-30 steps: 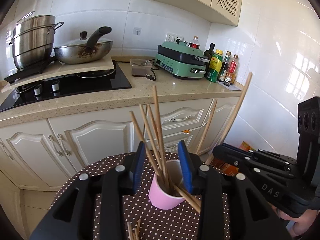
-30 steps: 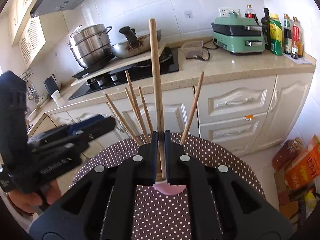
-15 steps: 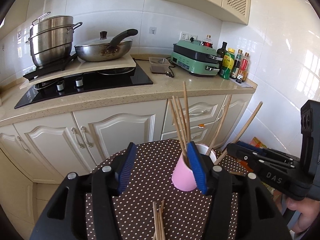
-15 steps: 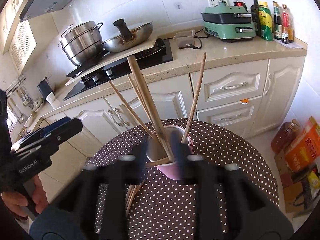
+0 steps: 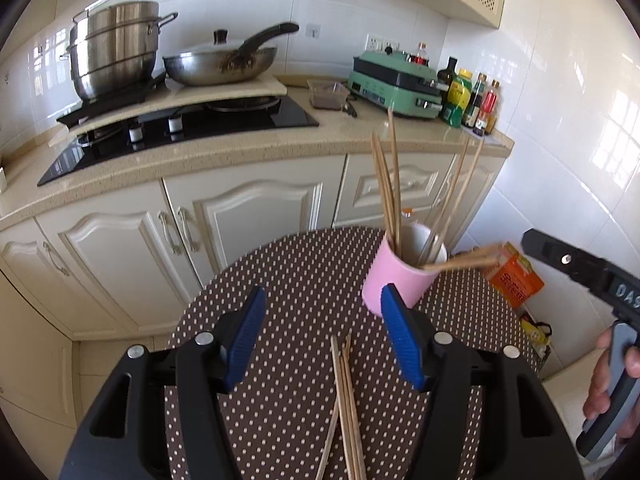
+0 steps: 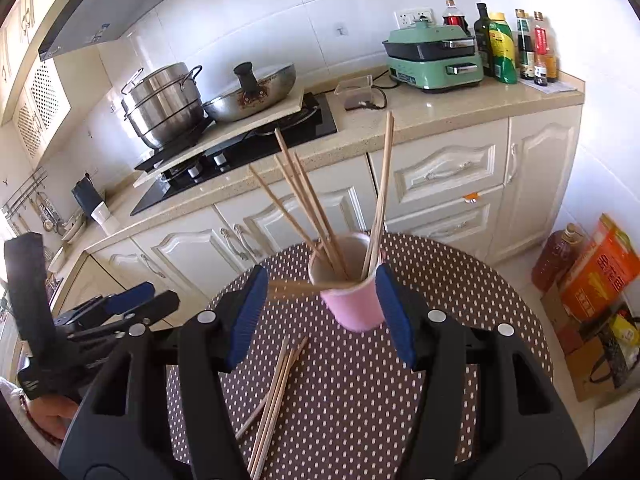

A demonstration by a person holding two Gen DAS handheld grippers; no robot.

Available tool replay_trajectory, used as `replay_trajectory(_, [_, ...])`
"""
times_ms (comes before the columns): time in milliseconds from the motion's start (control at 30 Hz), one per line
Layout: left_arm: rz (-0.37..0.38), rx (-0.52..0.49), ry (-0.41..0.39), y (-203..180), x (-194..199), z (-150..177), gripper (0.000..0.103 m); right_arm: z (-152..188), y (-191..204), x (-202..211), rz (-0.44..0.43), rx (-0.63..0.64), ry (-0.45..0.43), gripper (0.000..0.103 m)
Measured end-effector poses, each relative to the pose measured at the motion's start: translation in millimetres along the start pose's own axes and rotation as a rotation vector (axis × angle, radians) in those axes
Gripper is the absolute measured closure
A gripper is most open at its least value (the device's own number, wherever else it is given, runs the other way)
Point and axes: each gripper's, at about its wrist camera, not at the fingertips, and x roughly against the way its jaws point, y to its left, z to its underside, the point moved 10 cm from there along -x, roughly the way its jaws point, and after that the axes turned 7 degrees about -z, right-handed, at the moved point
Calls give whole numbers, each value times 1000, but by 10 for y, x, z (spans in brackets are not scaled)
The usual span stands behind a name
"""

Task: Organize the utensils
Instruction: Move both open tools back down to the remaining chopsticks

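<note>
Reading "DAS" in white on the dark body of the right gripper in the left wrist view; seeing yellow characters on an orange carton on the floor, too small to make out. Counting one pink cup standing upright on the dotted brown tablecloth, holding roughly seven wooden chopsticks leaning against its rim, plus one blurred stick lying almost level across the rim, tip pointing away from the cup. Counting a loose bundle of about five chopsticks lying flat on the cloth, nearer the cameras than the cup. Finding the left gripper with jaws opening, nothing between the blue pads, the cup just beyond its right finger. Finding the right gripper's jaws opening too, the cup between them, pads apparently clear of its wall. Counting about six bottles beside one green cooker, one steel pot, one wok.
</note>
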Motion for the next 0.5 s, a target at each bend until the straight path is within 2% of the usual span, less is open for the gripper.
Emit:
replay_trajectory(100, [4, -18, 76, 15, -117, 256, 44, 198, 27, 42, 8, -12, 33, 47])
replay_trajectory(200, [2, -64, 189, -6, -303, 600, 44, 425, 60, 36, 18, -17, 75, 47])
replay_trajectory(300, [-1, -106, 258, -39, -448, 872, 44, 670, 60, -10, 30, -35, 126, 47])
replay_trajectory(433, [11, -146, 386, -121, -673, 1268, 44, 1040, 9, -172, 55, -70, 231, 47])
replay_trajectory(500, [-4, -183, 418, -135, -764, 1412, 44, 1224, -3, -247, 57, -88, 282, 47])
